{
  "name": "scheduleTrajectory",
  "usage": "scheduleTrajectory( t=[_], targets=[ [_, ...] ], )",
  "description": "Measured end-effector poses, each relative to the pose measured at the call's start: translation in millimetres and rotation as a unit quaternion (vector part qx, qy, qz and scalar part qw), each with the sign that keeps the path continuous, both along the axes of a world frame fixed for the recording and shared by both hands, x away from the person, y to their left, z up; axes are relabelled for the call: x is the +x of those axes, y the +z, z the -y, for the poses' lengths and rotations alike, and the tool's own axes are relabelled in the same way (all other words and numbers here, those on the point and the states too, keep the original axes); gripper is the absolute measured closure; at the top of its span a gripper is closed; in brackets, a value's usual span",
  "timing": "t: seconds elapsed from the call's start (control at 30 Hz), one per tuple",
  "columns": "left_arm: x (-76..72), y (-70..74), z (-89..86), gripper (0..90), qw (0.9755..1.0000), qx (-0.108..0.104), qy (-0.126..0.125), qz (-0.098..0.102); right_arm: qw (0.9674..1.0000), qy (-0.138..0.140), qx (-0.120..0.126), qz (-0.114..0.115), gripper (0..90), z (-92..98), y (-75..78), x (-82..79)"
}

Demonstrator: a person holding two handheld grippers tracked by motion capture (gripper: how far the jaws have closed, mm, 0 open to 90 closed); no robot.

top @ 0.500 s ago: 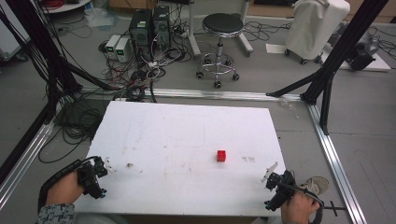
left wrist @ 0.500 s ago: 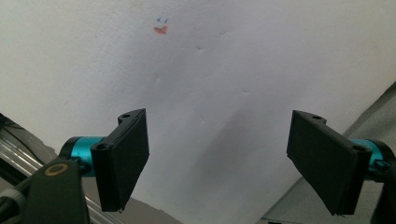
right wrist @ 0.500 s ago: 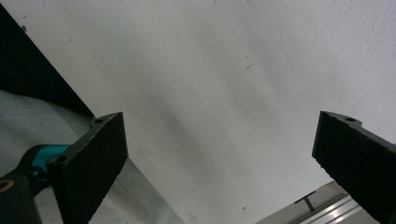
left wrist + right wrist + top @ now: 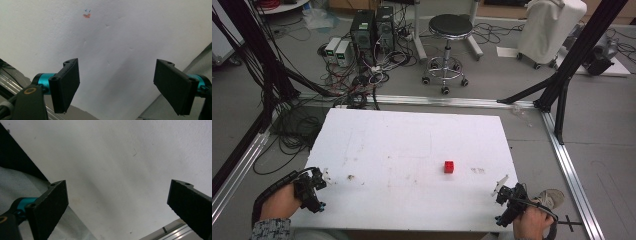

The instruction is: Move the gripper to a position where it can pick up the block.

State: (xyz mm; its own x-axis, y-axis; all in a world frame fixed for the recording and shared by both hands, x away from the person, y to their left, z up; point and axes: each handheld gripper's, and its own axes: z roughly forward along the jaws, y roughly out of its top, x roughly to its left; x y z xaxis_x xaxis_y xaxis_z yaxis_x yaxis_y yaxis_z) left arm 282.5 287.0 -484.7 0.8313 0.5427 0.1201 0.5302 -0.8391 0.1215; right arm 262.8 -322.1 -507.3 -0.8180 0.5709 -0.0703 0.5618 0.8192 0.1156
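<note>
Small red cube [image 4: 449, 166] on white tabletop [image 4: 387, 145]: likely light, rigid; best pinched across 2 opposite flat faces. Both grippers' jaws wide, empty.

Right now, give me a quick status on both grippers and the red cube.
Left gripper open, empty, near-left table edge. Right gripper open, empty, near-right edge. Red cube alone on the white table, untouched. Nothing between.

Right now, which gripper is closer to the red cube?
Right. The right gripper sits at the table's near right corner, just past the red cube; the left gripper is far across at the near left edge.
</note>
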Motion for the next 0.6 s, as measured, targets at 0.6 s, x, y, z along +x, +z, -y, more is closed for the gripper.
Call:
scheduleTrajectory(
  t=[0.6],
  targets=[
    [0.5,-0.9,-2.0,21.3,1.0000,-0.001,0.005,0.002,0.9999,0.015,-0.007,0.000,2.6,11.8,-0.8,4.1]
  ],
)
